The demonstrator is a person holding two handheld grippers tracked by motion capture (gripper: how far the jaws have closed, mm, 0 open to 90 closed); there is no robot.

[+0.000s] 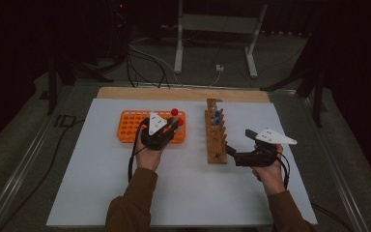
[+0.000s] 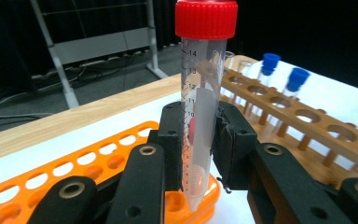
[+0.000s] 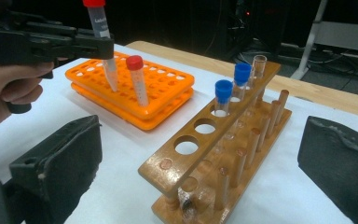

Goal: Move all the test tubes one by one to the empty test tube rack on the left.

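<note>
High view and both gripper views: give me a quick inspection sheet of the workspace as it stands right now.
Surface: white table sheet over a wooden board.
Job's things: red-capped tube clamped upright above the orange rack; second red-capped tube standing in that rack; two blue-capped tubes in the wooden rack, which also holds an uncapped clear tube at its far end.
Clutter: nothing seen.
Grippers: left hand-held gripper shut on the red-capped tube; right hand-held gripper open, holding nothing, beside the wooden rack.
Cables: one trails from each gripper; more lie on the floor behind the table.
Surroundings: dark room, a metal stand at the back.
</note>
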